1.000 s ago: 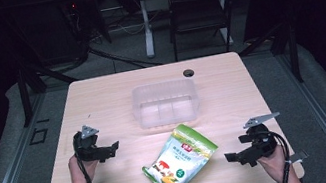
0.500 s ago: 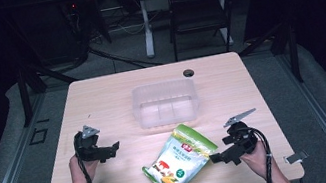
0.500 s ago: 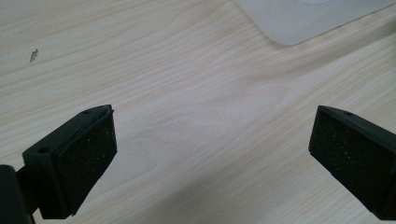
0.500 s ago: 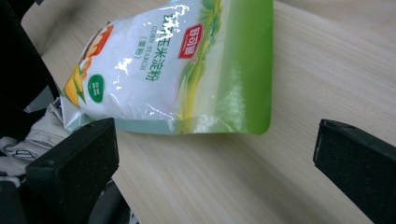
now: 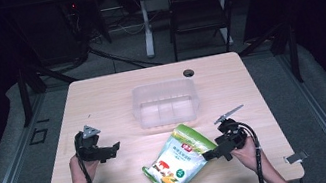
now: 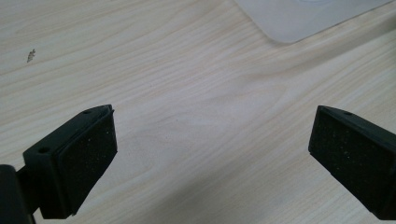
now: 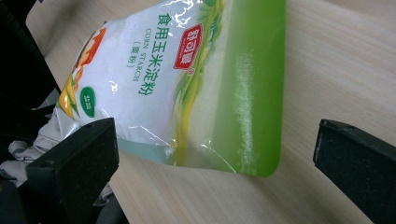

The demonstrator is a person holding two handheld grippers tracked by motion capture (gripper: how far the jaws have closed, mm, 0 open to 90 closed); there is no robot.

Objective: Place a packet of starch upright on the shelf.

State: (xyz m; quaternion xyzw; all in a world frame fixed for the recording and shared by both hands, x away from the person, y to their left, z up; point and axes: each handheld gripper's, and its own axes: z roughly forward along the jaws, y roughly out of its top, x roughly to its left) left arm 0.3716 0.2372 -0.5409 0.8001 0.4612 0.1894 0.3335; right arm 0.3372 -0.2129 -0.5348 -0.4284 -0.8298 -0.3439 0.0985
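A green and white corn starch bag (image 5: 180,160) lies flat near the table's front edge, right of centre. The same bag (image 7: 182,79) fills the upper left of the right gripper view. My right gripper (image 5: 212,154) is open at the bag's right edge, its jaws wide apart and just short of the bag's green end (image 7: 212,154). My left gripper (image 5: 113,150) hovers over bare wood at the front left, open with nothing between its jaws (image 6: 208,154). A clear plastic tub (image 5: 165,102) stands in the middle of the table.
A small black round object (image 5: 188,72) sits near the table's far edge. A corner of the clear tub (image 6: 308,18) shows at the top of the left gripper view. A chair (image 5: 197,11) and a white post stand beyond the table.
My right gripper has moved left from the table's right edge to the bag's right side. The left gripper has stayed put.
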